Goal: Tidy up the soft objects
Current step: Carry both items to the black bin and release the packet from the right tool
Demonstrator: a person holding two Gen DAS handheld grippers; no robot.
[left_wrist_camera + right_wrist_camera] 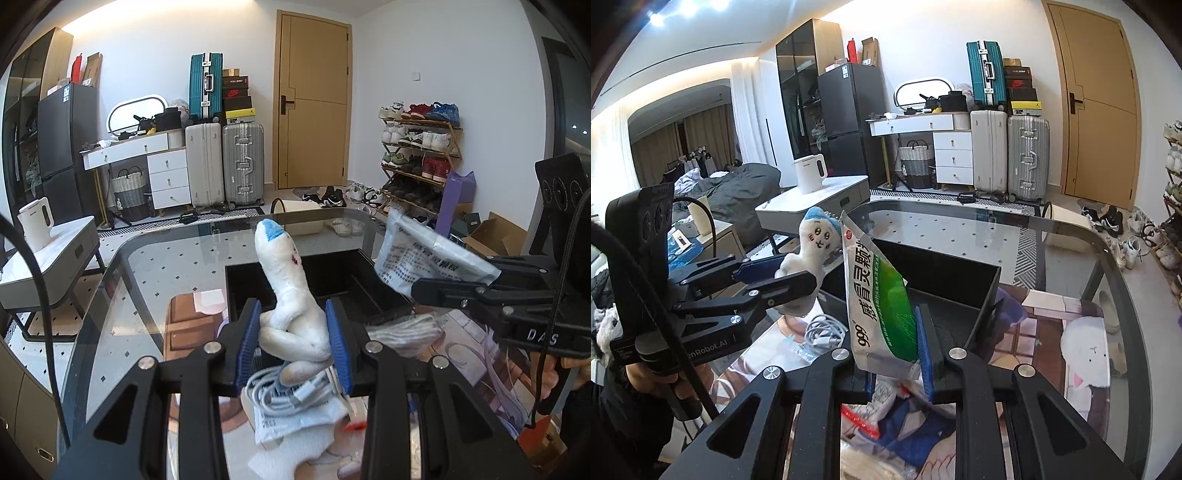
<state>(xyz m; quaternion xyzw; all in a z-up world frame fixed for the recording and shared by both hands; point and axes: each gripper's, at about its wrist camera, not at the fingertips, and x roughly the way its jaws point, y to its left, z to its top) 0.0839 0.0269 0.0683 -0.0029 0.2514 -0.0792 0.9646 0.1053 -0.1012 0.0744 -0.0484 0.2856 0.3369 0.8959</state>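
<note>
Plush toy (pixel 291 295) is clamped in L gripper (pixel 295 343), sachet (pixel 882 306) in R gripper (pixel 897 354), both carried above black bin (pixel 945 280); 2 releases needed next.

The plush toy (pixel 291 295) hides its lower legs behind the left tool's (pixel 295 347) blue pads. The sachet's (pixel 881 299) small print is unreadable. At six o'clock, the counter (pixel 1071 229) runs off the frame, and the coiled cable (pixel 823 332) is partly covered.

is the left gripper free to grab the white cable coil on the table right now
Probably not: the left gripper is shut on the plush toy, which hangs directly over the cable coil and would have to be dropped first.
</note>
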